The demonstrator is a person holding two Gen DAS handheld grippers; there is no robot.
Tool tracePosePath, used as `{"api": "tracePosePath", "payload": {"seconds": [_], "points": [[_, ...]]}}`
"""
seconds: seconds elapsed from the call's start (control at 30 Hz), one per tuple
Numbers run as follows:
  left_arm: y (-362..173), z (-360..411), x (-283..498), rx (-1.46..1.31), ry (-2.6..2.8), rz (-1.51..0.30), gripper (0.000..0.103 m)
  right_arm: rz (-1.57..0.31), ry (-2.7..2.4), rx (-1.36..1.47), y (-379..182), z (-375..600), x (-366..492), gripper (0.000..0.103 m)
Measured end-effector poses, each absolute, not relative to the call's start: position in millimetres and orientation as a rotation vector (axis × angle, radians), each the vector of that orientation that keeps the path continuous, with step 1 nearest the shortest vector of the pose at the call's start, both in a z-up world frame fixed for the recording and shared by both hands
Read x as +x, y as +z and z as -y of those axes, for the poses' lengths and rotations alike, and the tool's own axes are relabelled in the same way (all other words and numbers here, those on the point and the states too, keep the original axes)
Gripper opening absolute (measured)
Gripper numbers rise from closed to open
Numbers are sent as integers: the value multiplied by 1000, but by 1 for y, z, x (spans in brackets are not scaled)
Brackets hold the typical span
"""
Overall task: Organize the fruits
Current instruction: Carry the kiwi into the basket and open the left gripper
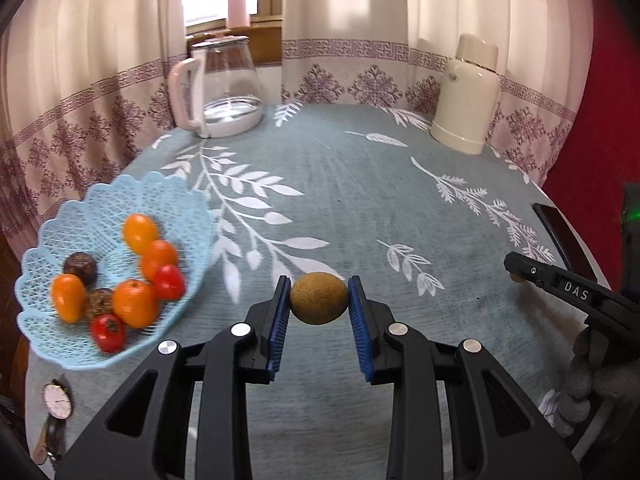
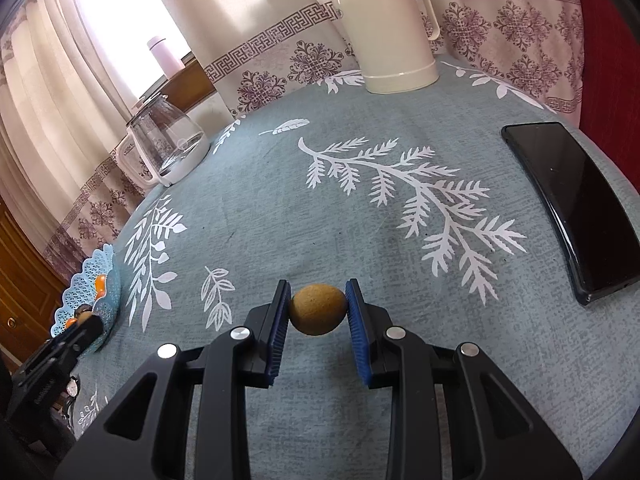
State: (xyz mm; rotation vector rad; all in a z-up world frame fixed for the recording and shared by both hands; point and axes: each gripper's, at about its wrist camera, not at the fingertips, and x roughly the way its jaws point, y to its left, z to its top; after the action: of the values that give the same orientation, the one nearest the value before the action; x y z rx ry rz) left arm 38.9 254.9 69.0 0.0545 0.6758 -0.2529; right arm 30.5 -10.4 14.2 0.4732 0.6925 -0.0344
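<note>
My left gripper [image 1: 319, 300] is shut on a round brown fruit [image 1: 319, 298] and holds it above the tablecloth, just right of the light blue mesh basket [image 1: 120, 190]. The basket holds several orange fruits [image 1: 134, 302], red tomatoes [image 1: 107, 332] and dark brown fruits [image 1: 81, 267]. My right gripper [image 2: 318, 309] is shut on a second round brown fruit [image 2: 318, 309] over the middle of the table. From the left wrist view the right gripper [image 1: 515, 272] shows at the right edge. The left gripper [image 2: 89, 326] appears beside the basket [image 2: 106, 270] in the right wrist view.
A glass kettle [image 1: 222, 88] stands at the back left and a cream thermos [image 1: 466, 96] at the back right. A black phone [image 2: 568, 208] lies near the right edge. A wristwatch [image 1: 57, 402] lies below the basket. A gloved hand [image 1: 592, 384] holds the right gripper.
</note>
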Motion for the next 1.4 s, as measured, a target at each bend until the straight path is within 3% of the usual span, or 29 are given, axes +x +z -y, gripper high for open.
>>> {"api": "tracePosePath", "payload": {"seconds": [0.47,1.03,1.4], "points": [[85,-360,40,-16,-37,-634,30,-708,-64,459,13,10,32,29],[75,-406,53,-69,60,-665,30,-711,-85,451,13,10,32,29],[87,-434,49,-158,116,-627,54,-711,-83,433,15,7,32,29]]}}
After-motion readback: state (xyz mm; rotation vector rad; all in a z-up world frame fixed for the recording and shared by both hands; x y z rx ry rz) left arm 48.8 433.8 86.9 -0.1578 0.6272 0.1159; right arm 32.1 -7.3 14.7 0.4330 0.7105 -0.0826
